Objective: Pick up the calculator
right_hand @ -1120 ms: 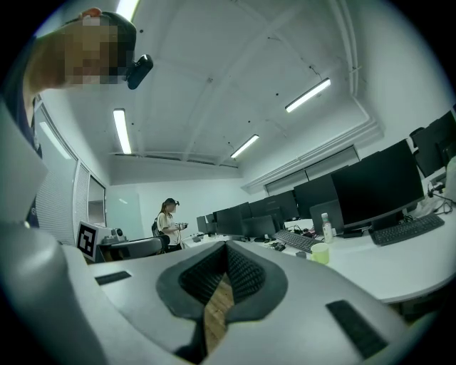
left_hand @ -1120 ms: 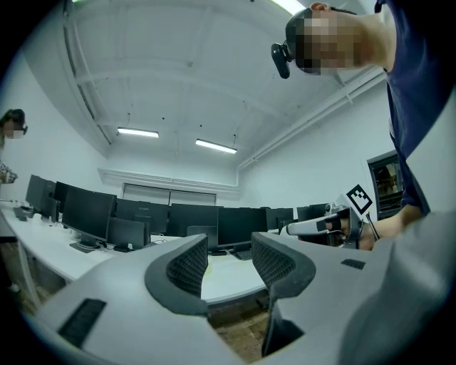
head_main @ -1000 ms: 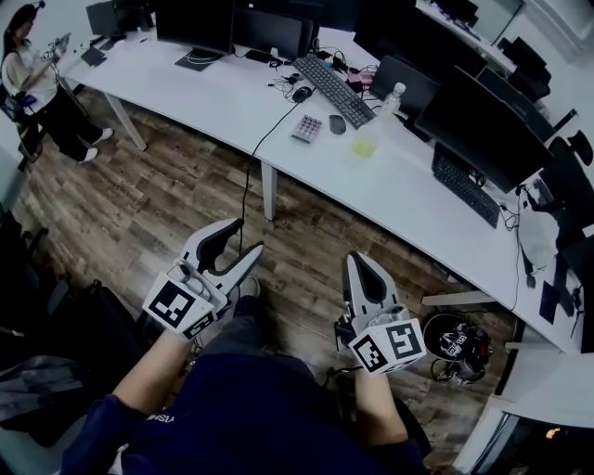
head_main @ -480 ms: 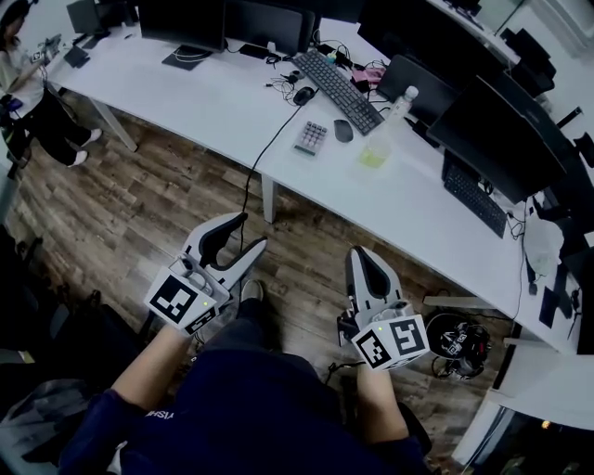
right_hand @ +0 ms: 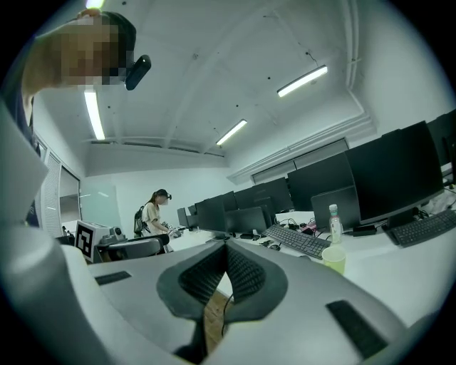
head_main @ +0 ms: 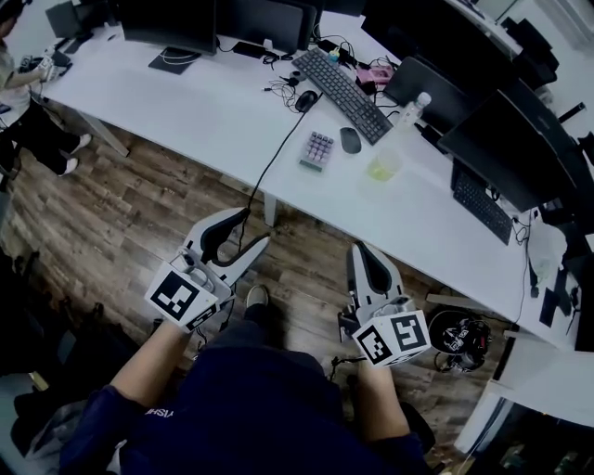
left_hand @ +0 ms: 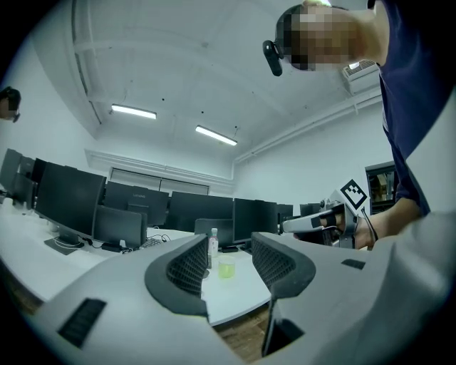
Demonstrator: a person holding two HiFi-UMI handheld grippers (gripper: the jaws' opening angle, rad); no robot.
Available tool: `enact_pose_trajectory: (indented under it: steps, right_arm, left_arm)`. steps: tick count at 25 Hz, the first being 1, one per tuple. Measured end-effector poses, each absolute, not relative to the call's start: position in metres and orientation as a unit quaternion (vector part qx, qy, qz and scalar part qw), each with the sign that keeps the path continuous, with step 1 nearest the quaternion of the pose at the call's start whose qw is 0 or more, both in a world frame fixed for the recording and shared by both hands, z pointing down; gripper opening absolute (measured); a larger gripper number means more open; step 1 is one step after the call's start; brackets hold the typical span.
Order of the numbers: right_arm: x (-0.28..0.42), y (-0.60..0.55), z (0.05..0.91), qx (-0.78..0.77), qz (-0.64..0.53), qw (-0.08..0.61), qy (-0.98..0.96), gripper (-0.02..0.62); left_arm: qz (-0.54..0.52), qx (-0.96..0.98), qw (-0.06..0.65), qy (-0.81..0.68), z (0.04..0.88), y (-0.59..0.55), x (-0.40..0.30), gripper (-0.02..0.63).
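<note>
Wood-plank floor (head_main: 139,213) and a long white desk (head_main: 213,102), viewed steeply from overhead. Cropped by the top edge: a row of black monitors (head_main: 167,19). Cut by the left edge: a standing person (head_main: 14,83), only partly in frame. Lower body of the wearer mostly hidden under a dark blue top (head_main: 251,399). Lying flat near the desk's front edge: the small rectangular calculator (head_main: 316,149), light grey with a tight grid of purplish keys, too small for any print to be read. Placed between a black cable (head_main: 271,160) on its left and a grey mouse (head_main: 350,140) just beside it on the right, with a black keyboard (head_main: 353,85) beyond. Long axis running from the near desk edge toward the keyboard, far end leaning slightly right; display end hard to make out. Not made out in either gripper view. Farther right on the desk: a yellow-green cup (head_main: 382,167) and a clear bottle (head_main: 413,109). Held low over the floor, well apart from the calculator: the left gripper (head_main: 252,229), jaws spread with nothing between them, and the right gripper (head_main: 355,250), jaws pressed together on nothing.
</note>
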State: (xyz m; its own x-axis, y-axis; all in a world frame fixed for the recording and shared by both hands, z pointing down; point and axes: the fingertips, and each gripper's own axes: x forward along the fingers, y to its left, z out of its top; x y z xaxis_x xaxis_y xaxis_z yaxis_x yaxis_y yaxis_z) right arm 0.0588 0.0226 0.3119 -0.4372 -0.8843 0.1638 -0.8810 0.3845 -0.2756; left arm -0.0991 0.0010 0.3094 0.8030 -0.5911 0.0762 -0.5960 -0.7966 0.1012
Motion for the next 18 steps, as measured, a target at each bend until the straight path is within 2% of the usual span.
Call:
enact_pose_trajectory:
  steps: [18]
  right_arm:
    - [0.062, -0.045, 0.323, -0.561, -0.163, -0.010, 0.811, 0.003]
  left_arm:
    - [0.030, 0.957, 0.057, -0.283, 0.322, -0.085, -0.093, 0.201]
